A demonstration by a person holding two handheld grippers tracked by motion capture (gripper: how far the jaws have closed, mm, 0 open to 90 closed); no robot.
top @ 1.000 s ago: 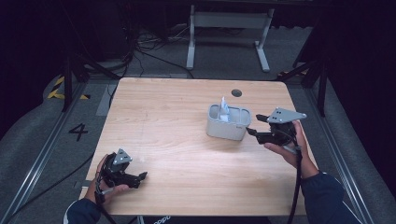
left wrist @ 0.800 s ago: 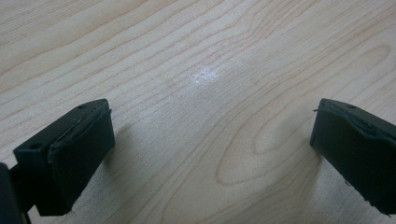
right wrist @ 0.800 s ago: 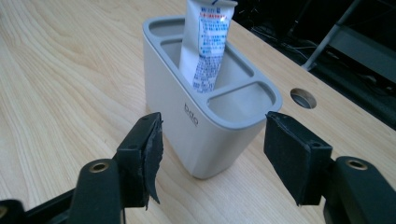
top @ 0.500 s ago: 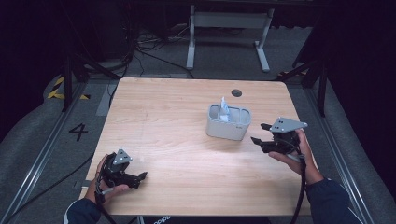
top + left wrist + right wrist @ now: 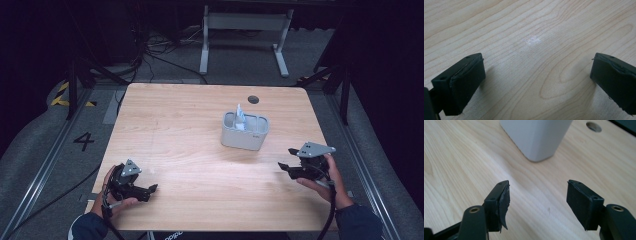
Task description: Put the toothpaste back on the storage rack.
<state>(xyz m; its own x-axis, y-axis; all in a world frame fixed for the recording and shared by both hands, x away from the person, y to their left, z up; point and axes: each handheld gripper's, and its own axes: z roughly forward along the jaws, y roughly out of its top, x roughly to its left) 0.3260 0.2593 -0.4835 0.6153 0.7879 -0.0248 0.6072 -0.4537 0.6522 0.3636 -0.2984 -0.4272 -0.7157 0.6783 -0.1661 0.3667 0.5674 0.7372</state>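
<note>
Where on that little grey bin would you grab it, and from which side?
Probably the grey bin's thin upright wall near the right gripper: come from above, one jaw inside the rim and one outside. The body looks too broad for those jaws, and the white item standing at the bin's left end leaves the right end free.

The high view looks forward and down from above the person's side of the surface (image 5: pixel 200 130), far enough off to take in its whole top, the floor around it, and both tongs at the near edge. The left gripper view rides low behind the left tongs (image 5: pixel 537 82), facing along its jaws, very close to bare wood. The right gripper view sits behind the right tongs (image 5: pixel 537 205), looking along its jaws, slightly downward, toward the grey caddy (image 5: pixel 536 137) just ahead. The caddy (image 5: pixel 245 131) and the surrounding wood are shared with the high view.
</note>
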